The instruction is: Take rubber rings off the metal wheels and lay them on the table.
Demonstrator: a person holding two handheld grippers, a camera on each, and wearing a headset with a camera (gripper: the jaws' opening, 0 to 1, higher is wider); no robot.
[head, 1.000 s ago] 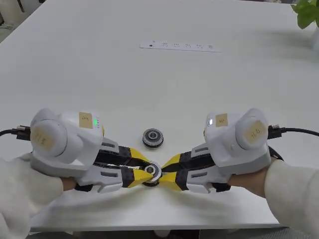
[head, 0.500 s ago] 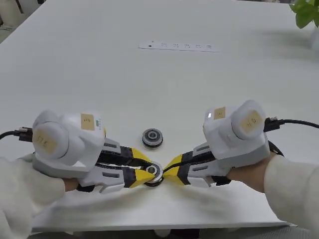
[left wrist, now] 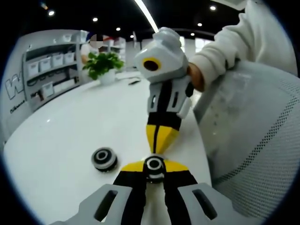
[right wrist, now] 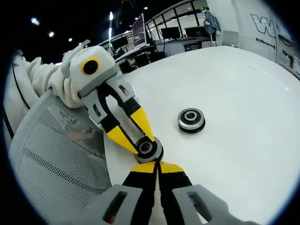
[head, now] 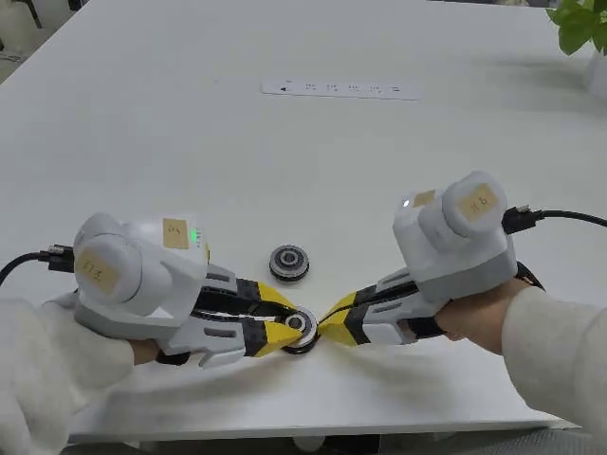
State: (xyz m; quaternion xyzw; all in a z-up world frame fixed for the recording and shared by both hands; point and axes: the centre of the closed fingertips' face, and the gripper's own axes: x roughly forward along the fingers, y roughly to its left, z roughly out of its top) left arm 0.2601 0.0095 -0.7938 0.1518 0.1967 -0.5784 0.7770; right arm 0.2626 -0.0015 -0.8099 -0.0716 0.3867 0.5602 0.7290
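Note:
A small metal wheel with a black rubber ring (head: pixel 303 325) sits near the table's front edge, clamped between the yellow jaw tips of my left gripper (head: pixel 296 328). In the left gripper view the wheel (left wrist: pixel 153 165) rests between my own tips (left wrist: pixel 154 168). My right gripper (head: pixel 328 328) comes in from the right with its jaws together, its tips pinched at the rubber ring's edge (right wrist: pixel 149 150); its own tips (right wrist: pixel 158 165) meet just below the wheel. A second wheel (head: pixel 289 263) with its ring on lies flat behind them.
A white power strip (head: pixel 340 89) lies far back on the white table (head: pixel 142 142). A green plant (head: pixel 577 24) stands at the back right corner. The table's front edge (head: pixel 313 425) runs just under both hands. A mesh chair (left wrist: pixel 253 140) is behind it.
The right gripper's body has lifted and tilted up while its tips stay at the wheel. The left gripper still holds the wheel and has shifted slightly right.

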